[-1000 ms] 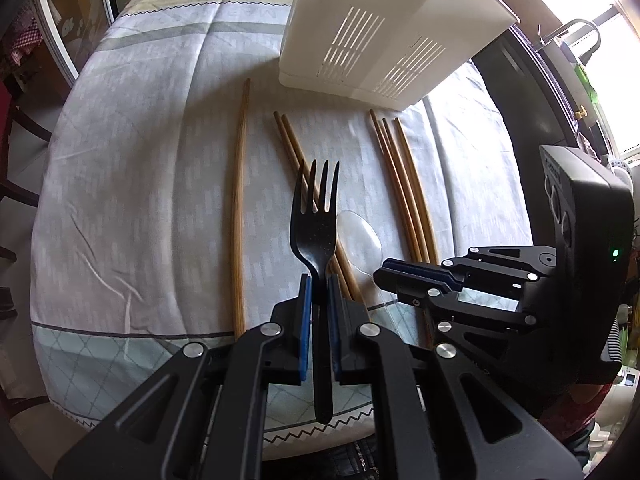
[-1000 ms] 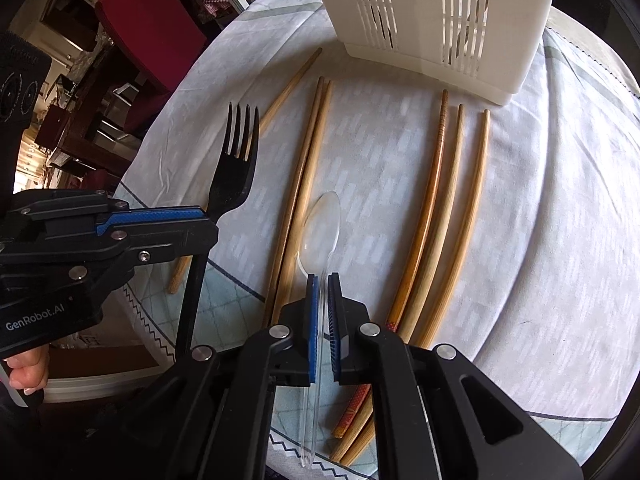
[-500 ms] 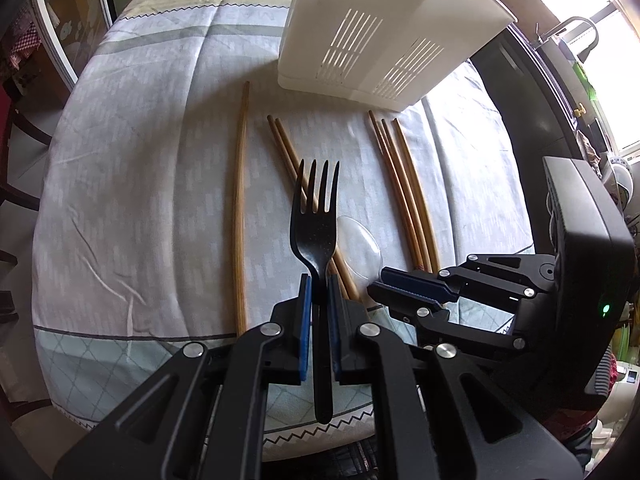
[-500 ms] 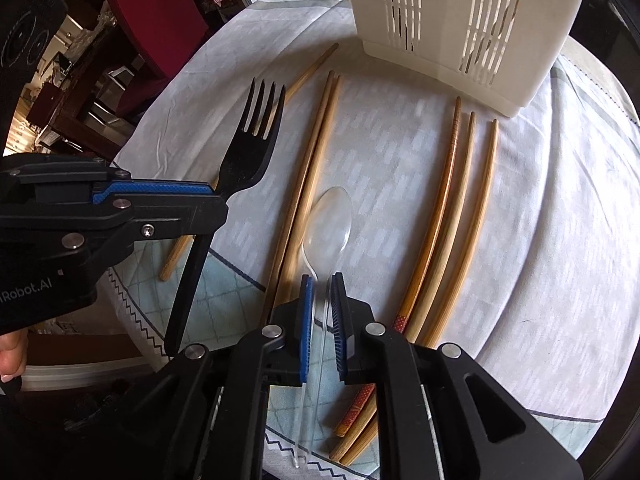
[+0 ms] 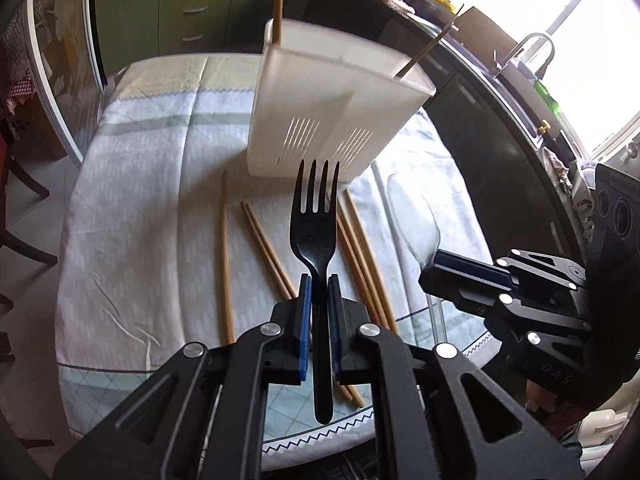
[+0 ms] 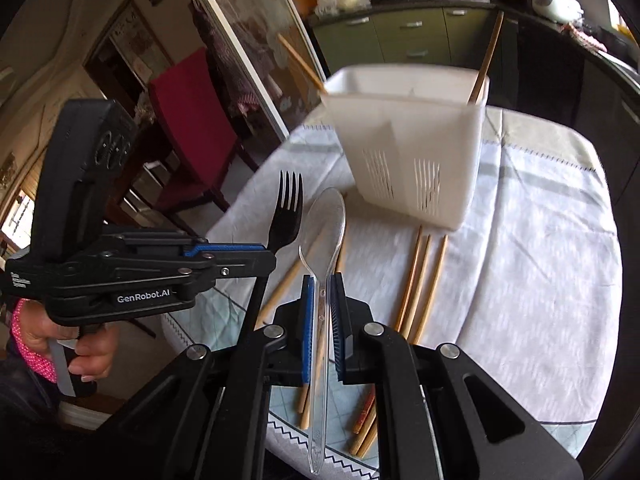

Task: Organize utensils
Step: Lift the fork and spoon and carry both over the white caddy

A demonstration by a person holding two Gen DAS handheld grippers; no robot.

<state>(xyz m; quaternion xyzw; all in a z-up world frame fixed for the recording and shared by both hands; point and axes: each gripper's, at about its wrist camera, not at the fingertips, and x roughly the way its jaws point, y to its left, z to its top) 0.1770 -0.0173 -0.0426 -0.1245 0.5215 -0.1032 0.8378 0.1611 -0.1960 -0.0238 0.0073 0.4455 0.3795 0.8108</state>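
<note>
My left gripper (image 5: 318, 284) is shut on the handle of a black plastic fork (image 5: 316, 216), tines pointing up and away, lifted above the cloth. My right gripper (image 6: 323, 284) is shut on a clear plastic spoon (image 6: 328, 216), bowl held up in front of the white slotted utensil holder (image 6: 408, 152). In the left wrist view the holder (image 5: 328, 108) stands just beyond the fork tines, with the right gripper (image 5: 464, 276) at the lower right. The left gripper (image 6: 240, 256) shows with the fork (image 6: 286, 216) at the left of the right wrist view. Several wooden chopsticks (image 5: 226, 256) lie on the tablecloth.
Two chopsticks (image 6: 486, 60) stand in the holder. More chopsticks (image 6: 424, 276) lie to the right of the spoon. The table (image 5: 140, 200) has a pale cloth; its near edge is just below the grippers. A red chair (image 6: 188, 120) stands left, dark counters behind. A hand (image 6: 80, 344) holds the left gripper.
Both grippers have risen off the table with the fork and the spoon. The views tilted up, so the holder's open top and the kitchen behind now show.
</note>
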